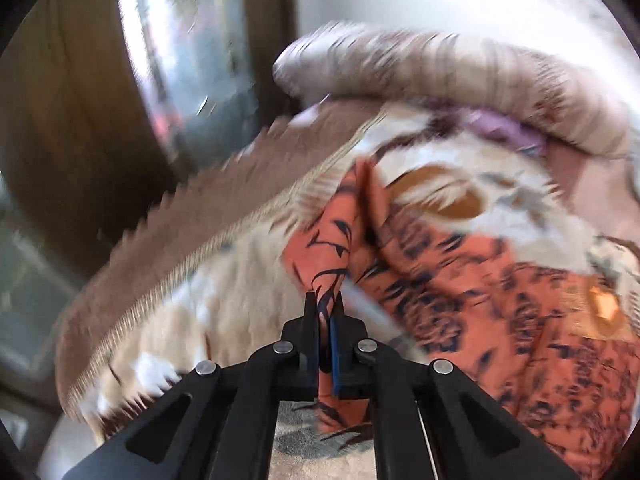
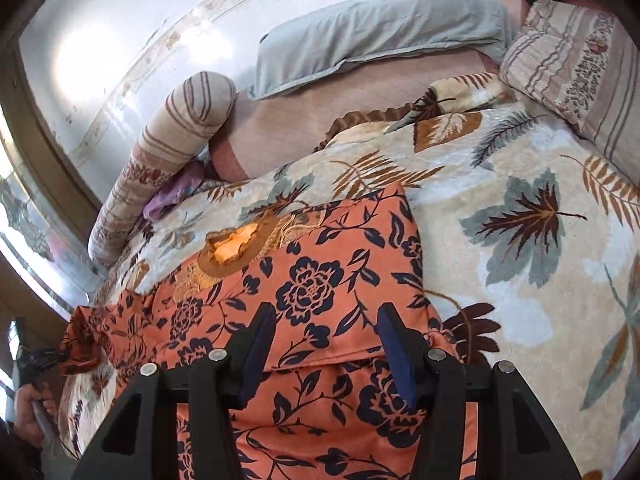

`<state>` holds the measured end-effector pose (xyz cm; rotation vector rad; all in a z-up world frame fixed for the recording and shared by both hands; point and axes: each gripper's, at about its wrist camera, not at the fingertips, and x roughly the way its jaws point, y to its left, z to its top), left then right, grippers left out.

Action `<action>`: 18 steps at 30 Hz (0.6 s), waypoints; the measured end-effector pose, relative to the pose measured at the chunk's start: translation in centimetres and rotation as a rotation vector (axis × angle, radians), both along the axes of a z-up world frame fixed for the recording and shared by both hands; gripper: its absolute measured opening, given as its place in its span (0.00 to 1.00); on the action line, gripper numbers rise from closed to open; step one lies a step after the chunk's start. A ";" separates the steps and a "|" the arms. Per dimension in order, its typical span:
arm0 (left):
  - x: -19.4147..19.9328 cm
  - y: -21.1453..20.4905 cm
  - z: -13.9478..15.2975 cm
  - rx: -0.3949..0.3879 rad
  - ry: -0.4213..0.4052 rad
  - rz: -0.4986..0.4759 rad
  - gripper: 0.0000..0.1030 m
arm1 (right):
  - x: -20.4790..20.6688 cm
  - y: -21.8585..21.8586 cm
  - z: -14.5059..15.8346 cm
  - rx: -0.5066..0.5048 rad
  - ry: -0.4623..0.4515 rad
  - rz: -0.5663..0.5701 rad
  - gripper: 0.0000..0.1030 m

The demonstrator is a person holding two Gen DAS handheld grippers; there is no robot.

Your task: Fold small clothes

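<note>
A: Currently the left gripper has its jaws pinched tight on a bunched sleeve end of the orange floral top, lifted off the leaf-print blanket. Probable reason: bringing the sleeve inward over the body for a fold. Left view is motion-blurred, so detail there is poor.

B: Right gripper?

A: Jaws wide apart, holding nothing. It hovers over the middle of the top, likely to pin the cloth or wait for the next edge; contact with the fabric cannot be confirmed.

B: Garment condition?

A: Lies spread on the blanket on the bed, neckline toward the striped bolster. Orange cloth, dark navy rose-and-vine print, embroidered tan collar. One crease across the lower body; far side edge already straight.
</note>
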<state>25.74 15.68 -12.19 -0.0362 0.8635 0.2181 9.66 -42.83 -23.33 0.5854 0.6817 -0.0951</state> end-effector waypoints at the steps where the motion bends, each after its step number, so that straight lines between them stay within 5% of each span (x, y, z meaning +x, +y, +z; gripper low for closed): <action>1: -0.2 -0.4 1.3 0.000 -0.009 -0.028 0.03 | -0.1 -0.3 0.1 0.012 -0.005 -0.007 0.55; 9: -1.3 -11.2 11.0 -0.101 0.053 -0.358 0.03 | -1.3 -0.7 1.1 0.053 -0.052 -0.023 0.55; 18: -2.7 -31.4 12.3 -0.388 0.237 -0.708 0.04 | -2.4 -3.1 1.6 0.123 -0.086 -0.073 0.55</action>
